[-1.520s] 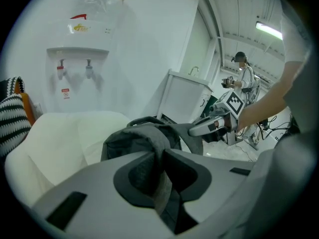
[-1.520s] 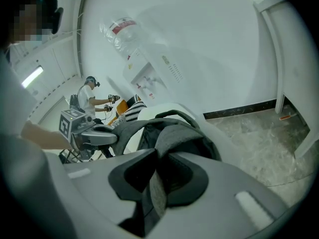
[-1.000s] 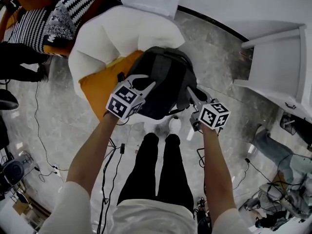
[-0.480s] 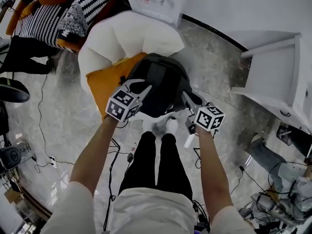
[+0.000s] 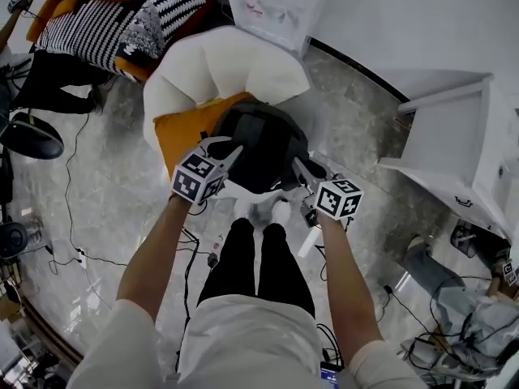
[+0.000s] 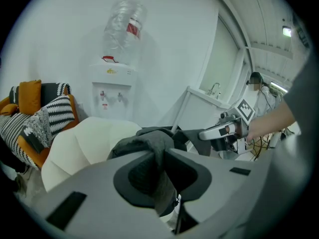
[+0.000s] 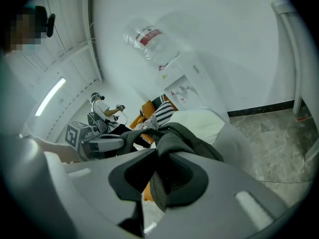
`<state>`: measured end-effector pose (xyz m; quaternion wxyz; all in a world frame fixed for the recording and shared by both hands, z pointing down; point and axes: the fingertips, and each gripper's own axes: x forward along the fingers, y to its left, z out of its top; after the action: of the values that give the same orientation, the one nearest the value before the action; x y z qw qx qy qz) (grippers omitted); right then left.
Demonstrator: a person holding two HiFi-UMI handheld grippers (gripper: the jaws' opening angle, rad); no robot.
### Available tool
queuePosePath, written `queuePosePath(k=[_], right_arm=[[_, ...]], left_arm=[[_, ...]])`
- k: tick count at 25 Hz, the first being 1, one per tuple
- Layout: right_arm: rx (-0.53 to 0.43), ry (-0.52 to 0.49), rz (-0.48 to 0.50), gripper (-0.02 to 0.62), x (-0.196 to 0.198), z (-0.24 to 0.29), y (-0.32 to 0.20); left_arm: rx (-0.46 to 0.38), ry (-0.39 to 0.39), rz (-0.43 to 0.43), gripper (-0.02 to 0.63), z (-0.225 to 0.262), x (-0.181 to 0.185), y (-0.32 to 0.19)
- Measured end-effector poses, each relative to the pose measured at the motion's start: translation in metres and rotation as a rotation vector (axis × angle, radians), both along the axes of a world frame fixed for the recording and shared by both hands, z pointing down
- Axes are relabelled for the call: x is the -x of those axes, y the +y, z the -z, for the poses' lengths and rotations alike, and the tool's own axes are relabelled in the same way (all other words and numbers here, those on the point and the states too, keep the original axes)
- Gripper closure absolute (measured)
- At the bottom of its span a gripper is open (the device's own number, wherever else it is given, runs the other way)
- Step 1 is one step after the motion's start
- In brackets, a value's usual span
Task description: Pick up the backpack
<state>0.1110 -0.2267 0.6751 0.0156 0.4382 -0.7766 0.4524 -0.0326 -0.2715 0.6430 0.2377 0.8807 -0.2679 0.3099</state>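
Note:
A dark grey backpack hangs between my two grippers, just in front of the white armchair and its orange cushion. My left gripper is shut on the backpack's left shoulder strap, which bunches between its jaws. My right gripper is shut on the other strap on the pack's right side. In the left gripper view the right gripper shows beyond the pack; in the right gripper view the left gripper shows the same way.
A water dispenser stands behind the armchair. An orange sofa with striped pillows is at the upper left. A white table stands at the right. Cables trail over the marble floor, and a person's legs show at the left.
Both grippers have risen with the backpack, which has come up off the orange cushion and now hangs clear in front of the armchair.

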Motion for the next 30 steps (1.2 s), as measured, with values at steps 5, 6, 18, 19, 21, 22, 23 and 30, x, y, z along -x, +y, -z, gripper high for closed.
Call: queuePosePath(k=[5,6,18,19,21,22,23,30], right_arm=[[0.001,0.006,0.034,0.545,0.013,0.015,0.001],[0.002,0.008,0.042,0.545,0.016,0.018,0.001],[0.013,0.052,0.155,0.543,0.04,0.043,0.006],[0.012,0.052,0.162,0.543,0.042,0.045,0.008],[0.009,0.055,0.177,0.543,0.045,0.048,0.01],[0.008,0.056,0.184,0.543,0.046,0.05,0.011],[0.007,0.056,0.19,0.543,0.047,0.051,0.013],[-0.028,0.052,0.209,0.541,0.052,0.073,0.016]], left_arm=[[-0.01,-0.007,0.039,0.555,0.015,0.017,0.005],[-0.011,-0.006,0.048,0.555,0.018,0.02,0.006],[-0.035,0.009,0.116,0.555,0.054,0.046,0.009],[-0.038,0.01,0.122,0.555,0.057,0.048,0.01],[-0.036,0.009,0.135,0.555,0.062,0.053,0.014],[-0.035,0.007,0.141,0.555,0.063,0.056,0.016],[-0.034,0.006,0.144,0.555,0.064,0.057,0.017],[-0.038,0.022,0.172,0.555,0.083,0.067,0.027]])
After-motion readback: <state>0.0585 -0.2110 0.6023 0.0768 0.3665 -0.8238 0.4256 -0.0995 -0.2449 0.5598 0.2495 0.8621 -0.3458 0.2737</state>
